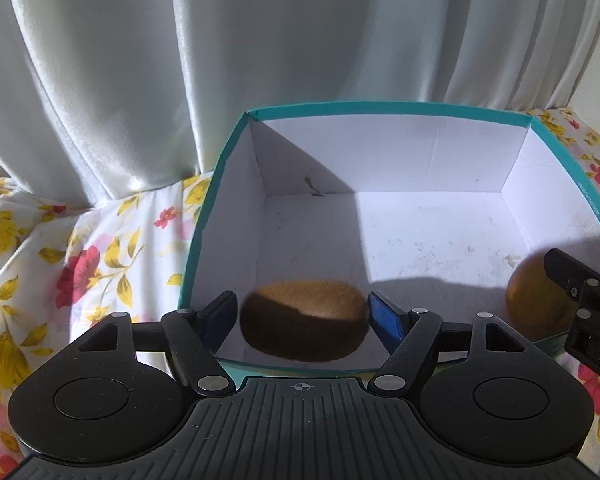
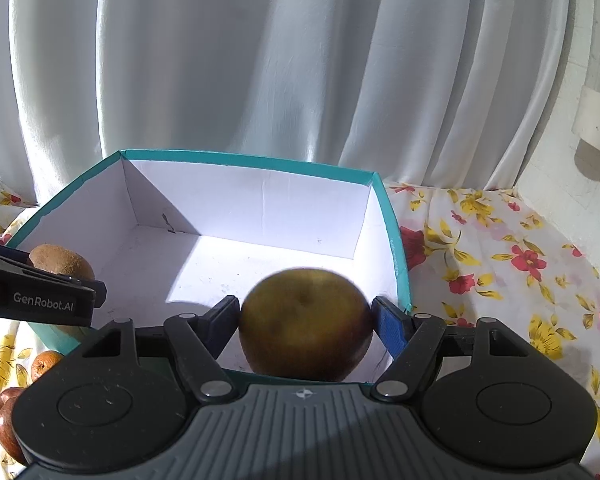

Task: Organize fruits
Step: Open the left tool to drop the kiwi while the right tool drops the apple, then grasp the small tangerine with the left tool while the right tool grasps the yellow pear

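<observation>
2 fruits held over the teal box

We grip a fuzzy brown kiwi (image 1: 305,322) in the left gripper (image 1: 303,316), its jaws clamped on both ends, just above the near left corner of the teal-rimmed, white-lined cardboard box (image 1: 236,136). Our right gripper (image 2: 305,322) holds a round, smooth olive-brown fruit (image 2: 305,322) the same way, over the near right corner. Both grippers point forward, level, toward the white curtain (image 2: 260,60); a floral cloth (image 2: 500,260) lies beneath.
</observation>
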